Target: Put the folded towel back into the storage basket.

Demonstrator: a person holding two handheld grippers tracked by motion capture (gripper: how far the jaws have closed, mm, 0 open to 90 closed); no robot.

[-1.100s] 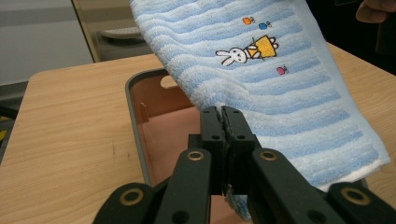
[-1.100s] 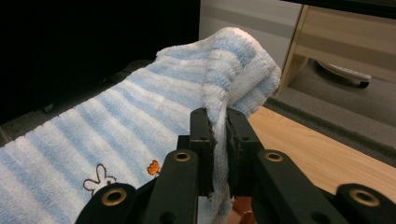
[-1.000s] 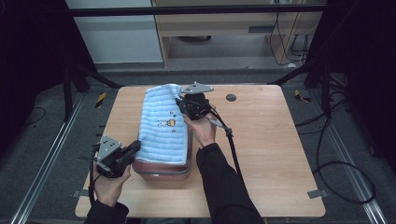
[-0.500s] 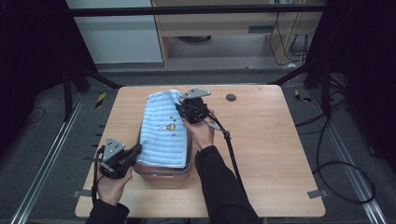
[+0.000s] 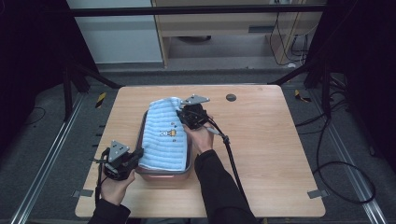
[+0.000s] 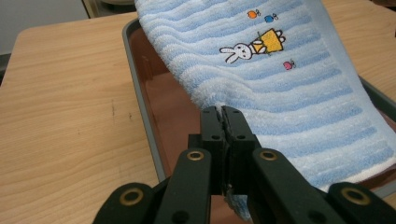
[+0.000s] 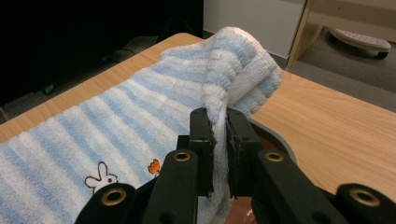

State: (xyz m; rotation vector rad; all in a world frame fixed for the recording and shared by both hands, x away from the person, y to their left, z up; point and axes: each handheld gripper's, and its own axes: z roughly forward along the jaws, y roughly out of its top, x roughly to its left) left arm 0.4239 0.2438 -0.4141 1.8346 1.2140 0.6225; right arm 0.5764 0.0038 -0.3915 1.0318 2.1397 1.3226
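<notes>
A light blue striped towel (image 5: 164, 140) with a small rabbit print (image 6: 236, 50) lies draped over a reddish-brown tray (image 5: 163, 175) with a grey rim (image 6: 140, 88) at the middle of the table. My left gripper (image 5: 138, 155) is at the tray's near left corner and is shut on the towel's near edge (image 6: 222, 112). My right gripper (image 5: 182, 116) is at the towel's far right corner, shut on a bunched fold of towel (image 7: 218, 119) that is lifted a little above the tray's rim (image 7: 280, 140).
The wooden table (image 5: 275, 140) lies bare to the right of the tray. A small dark round spot (image 5: 230, 97) sits near the far edge. The right gripper's cable (image 5: 231, 154) trails along the forearm. Dark floor and metal rails surround the table.
Both grippers have drawn back toward the person with the towel held between them. The towel's far end has slid nearer over the tray.
</notes>
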